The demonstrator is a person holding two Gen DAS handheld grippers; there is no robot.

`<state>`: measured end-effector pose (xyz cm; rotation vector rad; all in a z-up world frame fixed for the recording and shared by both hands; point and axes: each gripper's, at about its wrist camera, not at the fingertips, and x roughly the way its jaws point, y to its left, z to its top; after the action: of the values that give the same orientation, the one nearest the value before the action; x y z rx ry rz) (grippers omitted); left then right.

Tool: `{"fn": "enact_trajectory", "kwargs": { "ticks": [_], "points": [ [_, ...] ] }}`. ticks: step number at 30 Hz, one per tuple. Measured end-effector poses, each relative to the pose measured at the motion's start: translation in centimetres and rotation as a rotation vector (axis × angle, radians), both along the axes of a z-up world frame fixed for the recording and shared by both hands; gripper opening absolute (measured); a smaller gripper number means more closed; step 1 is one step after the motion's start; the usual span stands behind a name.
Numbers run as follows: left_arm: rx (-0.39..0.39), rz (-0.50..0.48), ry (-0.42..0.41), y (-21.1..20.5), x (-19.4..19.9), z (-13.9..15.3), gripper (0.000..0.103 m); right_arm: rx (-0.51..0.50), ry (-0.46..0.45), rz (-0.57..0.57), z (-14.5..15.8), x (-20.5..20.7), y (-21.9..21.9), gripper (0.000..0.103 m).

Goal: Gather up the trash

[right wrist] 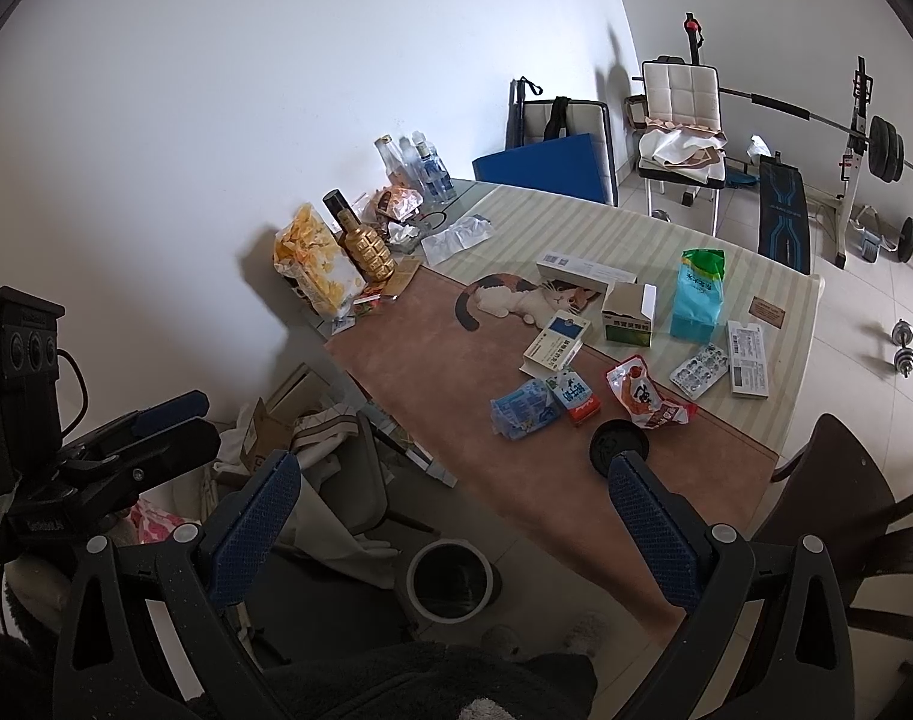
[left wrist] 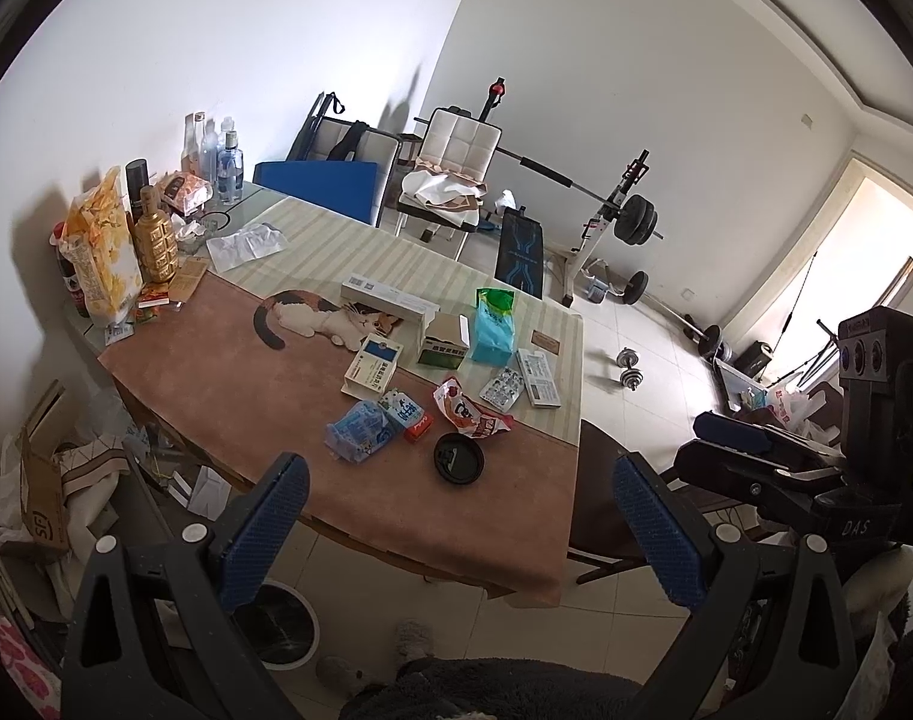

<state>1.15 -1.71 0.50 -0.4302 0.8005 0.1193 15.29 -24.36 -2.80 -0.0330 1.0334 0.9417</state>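
Left wrist view: left gripper [left wrist: 456,516] held above the near edge of the table [left wrist: 288,384], jaws wide apart, nothing between them. The landmark is the black round lid [left wrist: 458,459] near that edge. Just beyond the lid: red snack wrapper [left wrist: 468,414]. To its left: small red-and-blue carton [left wrist: 407,414] and crumpled blue wrapper [left wrist: 360,432]. Farther back from the lid: blue-and-white medicine box [left wrist: 373,367], open green-and-white box [left wrist: 444,343], teal-green pouch [left wrist: 493,327]. Back right of the lid: blister pack [left wrist: 504,387] and white flat box [left wrist: 539,378]. Round bin [left wrist: 279,624] on the floor, below the table edge, near the left finger. Right gripper [left wrist: 756,450] visible at the right, off the table; its jaws look together, empty.

Right wrist view: right gripper [right wrist: 456,516] with jaws wide apart, empty; this conflicts with the side-on look, so I trust this view. Black round lid [right wrist: 613,441] partly behind the right finger [right wrist: 654,534]. Red snack wrapper [right wrist: 642,399] just beyond the lid, untouched. Round bin [right wrist: 450,579] on the floor below the lid; contents unreadable.

Judgement: collection at its start; every piece of trash seen lies on the table, nothing gripped, all pickups left to do
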Motion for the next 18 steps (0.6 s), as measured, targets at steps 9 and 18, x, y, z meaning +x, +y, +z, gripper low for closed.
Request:
{"fn": "enact_trajectory", "kwargs": {
  "ticks": [9, 18],
  "points": [
    [-0.001, -0.003, -0.002, -0.31, 0.13, 0.27, 0.103, 0.001, 0.000, -0.001, 0.05, -0.16, 0.00, 0.103],
    [-0.003, -0.008, -0.005, -0.82, 0.28, 0.44, 0.103, 0.003, 0.000, -0.003, -0.09, -0.21, -0.10, 0.103]
  ]
}}
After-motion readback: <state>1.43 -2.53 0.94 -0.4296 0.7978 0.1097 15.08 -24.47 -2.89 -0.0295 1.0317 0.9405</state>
